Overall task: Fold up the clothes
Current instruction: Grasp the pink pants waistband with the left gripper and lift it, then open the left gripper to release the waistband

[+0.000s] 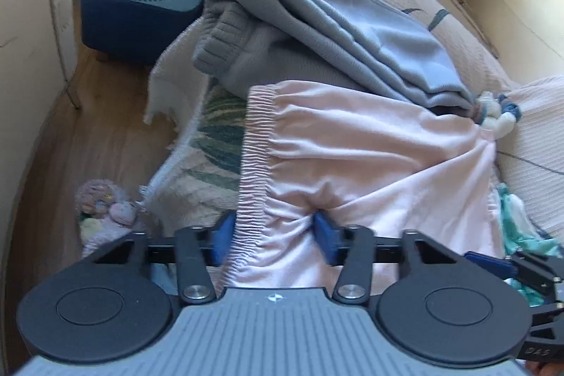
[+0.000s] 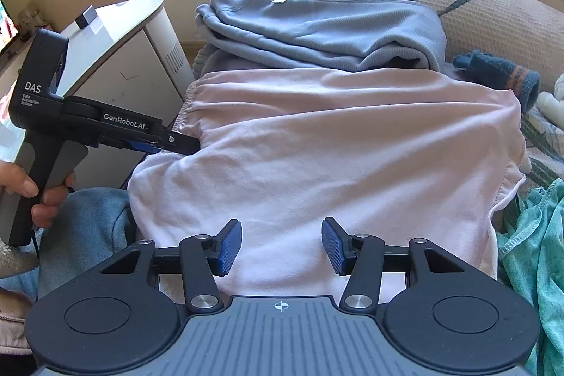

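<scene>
**Pink garment between my jaws, grey pile beyond**

My left gripper (image 1: 273, 236) has its jaws around the elastic waistband edge of the pink garment (image 1: 370, 164); cloth bunches and puckers against the right pad, so I judge it gripped, though the pads stand fairly wide with a thick fold between them. My right gripper (image 2: 282, 244) hovers with its jaws apart and nothing between them, the pink cloth lying flat just beyond and below the pads.

The pink garment is spread over the bed (image 2: 476, 34) and the lap of the person, waistband to the left of my right jaws, the hem end off to their right. It looks doubled over at least once, smooth in the middle, still loose and rumpled at the right edge. Straight ahead of both jaws, touching the far edge of the pink cloth, lies a grey garment (image 2: 317, 30) folded into a stack, resting on another grey ribbed piece (image 1: 225, 59). A teal garment (image 2: 528, 252) lies crumpled to the right of my right jaws, unfolded, and a dark sock (image 2: 500, 73) sits further ahead on that side.

My judgement: the grey stack is folded, the pink piece is mid-fold, and the teal one remains.

In the right view, the left gripper comes in level from the left, a hand (image 2: 35, 196) wrapped on its grip. The right one points forward and slightly down.
</scene>
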